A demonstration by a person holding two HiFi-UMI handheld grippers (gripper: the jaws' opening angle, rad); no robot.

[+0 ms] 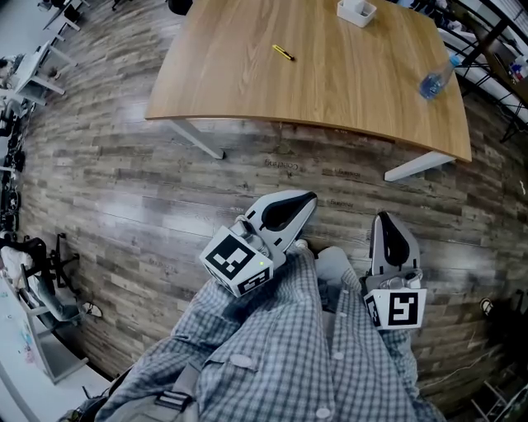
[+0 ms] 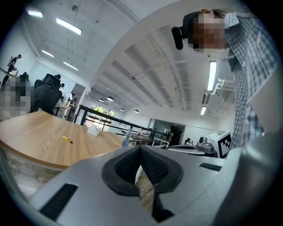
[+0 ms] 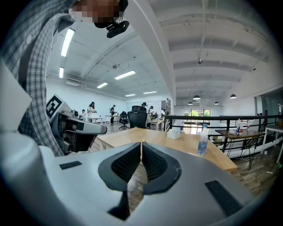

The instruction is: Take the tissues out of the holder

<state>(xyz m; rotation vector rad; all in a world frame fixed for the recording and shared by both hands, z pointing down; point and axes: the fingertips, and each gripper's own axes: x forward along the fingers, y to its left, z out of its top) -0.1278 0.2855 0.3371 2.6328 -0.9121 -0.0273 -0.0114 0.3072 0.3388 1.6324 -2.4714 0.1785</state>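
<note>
The white tissue holder (image 1: pixel 356 11) stands at the far edge of the wooden table (image 1: pixel 330 91); it also shows small in the left gripper view (image 2: pixel 93 129) and the right gripper view (image 3: pixel 174 133). Both grippers hang close to the person's checked shirt, over the floor and well short of the table. My left gripper (image 1: pixel 307 200) is shut with nothing between its pads (image 2: pixel 140 148). My right gripper (image 1: pixel 384 218) is likewise shut and empty (image 3: pixel 141 143). Neither touches the holder.
A yellow pen (image 1: pixel 283 53) lies mid-table, and a clear water bottle (image 1: pixel 435 80) lies near the right edge. White table legs (image 1: pixel 198 140) stand on the plank floor. Desks, chairs and people fill the room's far side (image 3: pixel 132 115).
</note>
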